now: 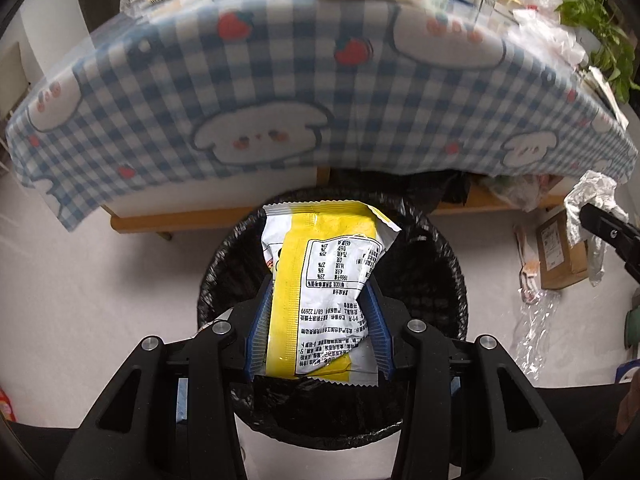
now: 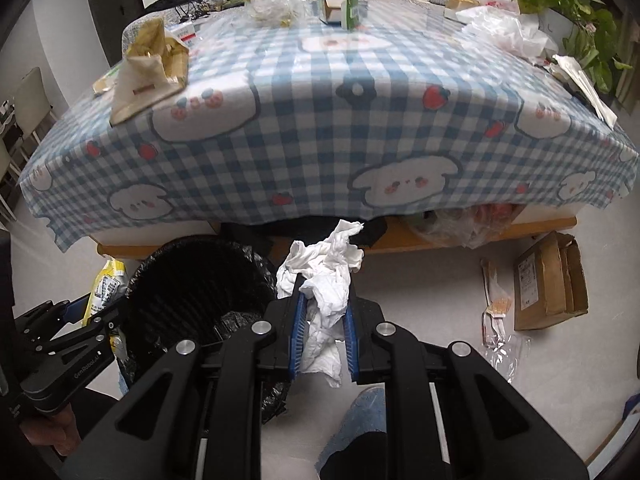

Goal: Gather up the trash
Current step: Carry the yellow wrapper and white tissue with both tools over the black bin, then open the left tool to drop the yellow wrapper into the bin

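I am holding a yellow and white snack wrapper [image 1: 324, 288] pinched between the blue pads [image 1: 258, 324] of my left gripper [image 1: 320, 300], and it is hanging right over the open mouth of the black-lined trash bin [image 1: 448, 280], printed side facing the camera. From the right wrist view that same wrapper [image 2: 106, 284] is showing just past the bin's left rim [image 2: 160, 268]. My right gripper [image 2: 324, 300] is squeezing a crumpled white tissue [image 2: 328, 276], which is bunching up above the fingertips and trailing down between them; it is sitting just beside the bin's right edge, over the pale floor rather than over the opening. Beyond the bin, the low table with the blue checked tablecloth [image 2: 320, 120] is carrying a tan paper bag [image 2: 148, 68], clear plastic bags [image 2: 504, 28] and small cartons [image 2: 340, 8]. A cardboard box [image 2: 548, 280] is lying on the floor to the right, near a torn clear wrapper [image 2: 500, 320].
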`<state>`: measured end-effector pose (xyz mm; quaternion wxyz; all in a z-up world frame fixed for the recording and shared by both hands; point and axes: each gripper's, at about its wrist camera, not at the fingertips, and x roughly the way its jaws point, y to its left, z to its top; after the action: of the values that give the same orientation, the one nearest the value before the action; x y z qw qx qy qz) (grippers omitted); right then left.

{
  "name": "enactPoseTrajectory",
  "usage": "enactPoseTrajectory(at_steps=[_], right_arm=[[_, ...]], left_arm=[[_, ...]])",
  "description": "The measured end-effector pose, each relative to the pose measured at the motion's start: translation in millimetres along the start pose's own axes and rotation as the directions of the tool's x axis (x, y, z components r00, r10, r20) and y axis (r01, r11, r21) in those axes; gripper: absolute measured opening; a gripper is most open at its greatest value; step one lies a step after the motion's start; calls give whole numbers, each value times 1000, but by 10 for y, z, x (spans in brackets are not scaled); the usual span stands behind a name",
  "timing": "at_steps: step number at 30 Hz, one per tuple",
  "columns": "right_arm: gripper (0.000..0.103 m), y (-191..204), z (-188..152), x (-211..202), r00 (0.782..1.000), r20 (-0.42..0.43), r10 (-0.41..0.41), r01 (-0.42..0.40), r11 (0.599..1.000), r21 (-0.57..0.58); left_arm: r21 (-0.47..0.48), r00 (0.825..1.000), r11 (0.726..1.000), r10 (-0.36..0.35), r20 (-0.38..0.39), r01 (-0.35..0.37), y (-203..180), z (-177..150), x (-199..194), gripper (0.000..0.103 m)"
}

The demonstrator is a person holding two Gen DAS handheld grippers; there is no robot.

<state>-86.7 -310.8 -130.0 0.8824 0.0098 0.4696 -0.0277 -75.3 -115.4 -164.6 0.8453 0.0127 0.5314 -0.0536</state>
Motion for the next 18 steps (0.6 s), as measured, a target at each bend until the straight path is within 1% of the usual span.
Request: enactPoseTrajectory(at_steps=[9,15,17,18], right_arm=[[16,-48,-274,164,999,-42,-1,2,1000,15],[16,-118,-326,196,999,-45,-13,14,1000,19],[16,-156,-331,206,999,-46,-16,17,999,28],[16,-167,-335,213,999,-47,-17,18,999,31]], left_arm=[[28,998,1000,7,-56,-6,-202,-216,357,42],[36,998,999,-16,-69,19,-345,-236,471,42],[41,997,999,-31,-65,34,-385,-231,473,45],[39,997,999,-36,-61,38,-396,-227,473,49]])
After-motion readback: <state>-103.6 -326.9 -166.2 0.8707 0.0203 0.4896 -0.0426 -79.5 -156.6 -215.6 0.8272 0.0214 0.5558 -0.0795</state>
